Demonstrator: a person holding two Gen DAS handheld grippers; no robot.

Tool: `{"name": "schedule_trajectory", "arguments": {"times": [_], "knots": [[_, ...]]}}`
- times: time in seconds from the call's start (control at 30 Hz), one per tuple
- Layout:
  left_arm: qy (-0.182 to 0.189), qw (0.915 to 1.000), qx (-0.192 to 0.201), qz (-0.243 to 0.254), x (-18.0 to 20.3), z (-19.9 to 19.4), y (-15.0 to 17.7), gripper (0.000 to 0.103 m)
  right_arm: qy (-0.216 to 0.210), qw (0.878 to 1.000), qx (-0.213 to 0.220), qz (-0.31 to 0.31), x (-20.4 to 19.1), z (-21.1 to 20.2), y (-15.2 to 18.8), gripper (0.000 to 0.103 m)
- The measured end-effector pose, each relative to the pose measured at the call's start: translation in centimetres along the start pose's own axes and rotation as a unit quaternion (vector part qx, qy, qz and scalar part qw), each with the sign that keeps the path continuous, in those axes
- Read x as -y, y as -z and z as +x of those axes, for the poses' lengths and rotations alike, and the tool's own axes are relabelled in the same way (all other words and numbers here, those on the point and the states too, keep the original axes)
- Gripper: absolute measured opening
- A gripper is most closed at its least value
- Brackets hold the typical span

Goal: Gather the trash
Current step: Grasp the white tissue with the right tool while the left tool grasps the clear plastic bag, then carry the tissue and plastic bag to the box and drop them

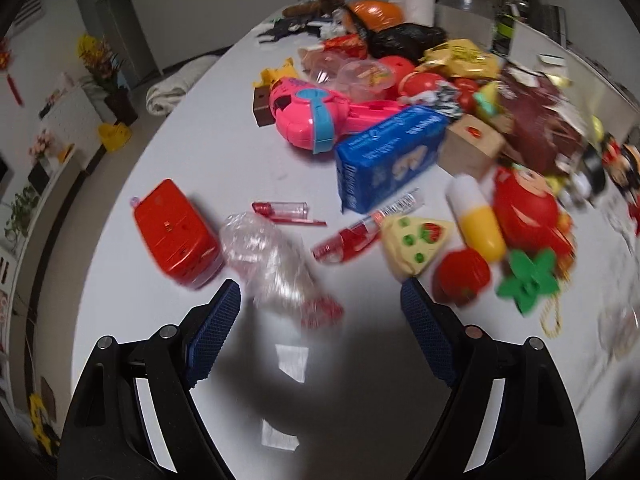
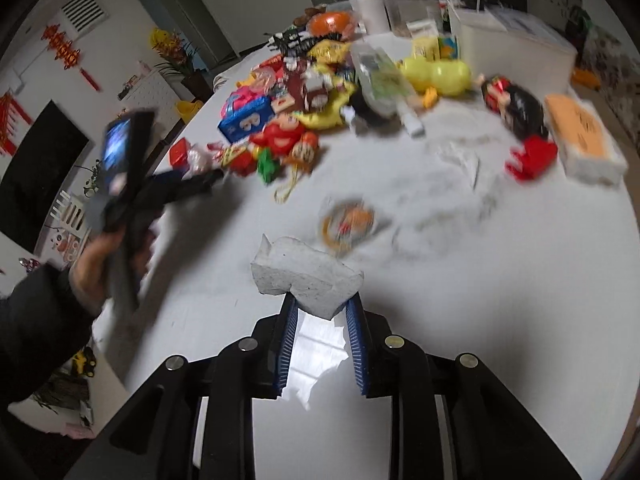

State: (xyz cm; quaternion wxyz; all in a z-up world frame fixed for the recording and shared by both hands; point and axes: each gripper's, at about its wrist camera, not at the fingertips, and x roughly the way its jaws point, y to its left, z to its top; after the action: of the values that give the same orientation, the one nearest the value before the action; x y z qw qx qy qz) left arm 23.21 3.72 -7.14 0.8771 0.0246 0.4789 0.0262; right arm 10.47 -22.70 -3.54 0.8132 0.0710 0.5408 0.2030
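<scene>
Trash: two pieces in play on the white table (image 1: 168,152).

Left wrist view, lower centre: crumpled clear wrapper (image 1: 272,264), blurred. Lies just ahead of the left claw (image 1: 320,300), toward its left finger; long axis slants from upper left to lower right, its red-printed end reaching into the gap. Jaws wide, nothing between the pads. Red box (image 1: 176,232) sits just left of the wrapper. This claw looks nearest to it.

Right wrist view, lower centre: white crumpled paper (image 2: 304,276), pinched in the narrow right claw (image 2: 322,312), bulk jutting past the tips.
</scene>
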Motion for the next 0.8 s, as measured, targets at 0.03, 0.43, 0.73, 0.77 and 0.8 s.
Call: {"name": "schedule_trajectory", "arguments": {"times": [0.03, 0.43, 0.73, 0.77, 0.8], "knots": [[0.007, 0.9999, 0.006, -0.011, -0.3, 0.1, -0.2, 0.063, -0.001, 1.000, -0.003, 0.000, -0.2, 0.1, 0.4, 0.025], [0.080, 0.9958, 0.045, -0.004, -0.7, -10.1, 6.0, 0.026, -0.022, 0.999, 0.023, -0.024, -2.0, -2.1, 1.8, 0.025], [0.075, 0.9965, 0.036, 0.006, 0.5, -15.5, 11.9, 0.026, 0.016, 0.998, 0.031, -0.058, -1.0, -0.1, -1.9, 0.026], [0.075, 0.9965, 0.037, 0.011, 0.6, -16.0, 12.3, 0.026, 0.013, 0.998, 0.034, -0.057, -1.2, -0.4, -1.9, 0.026], [0.075, 0.9963, 0.038, 0.019, 0.9, -16.7, 12.8, 0.026, 0.009, 0.998, 0.036, -0.056, -1.4, -0.8, -1.8, 0.026]]}}
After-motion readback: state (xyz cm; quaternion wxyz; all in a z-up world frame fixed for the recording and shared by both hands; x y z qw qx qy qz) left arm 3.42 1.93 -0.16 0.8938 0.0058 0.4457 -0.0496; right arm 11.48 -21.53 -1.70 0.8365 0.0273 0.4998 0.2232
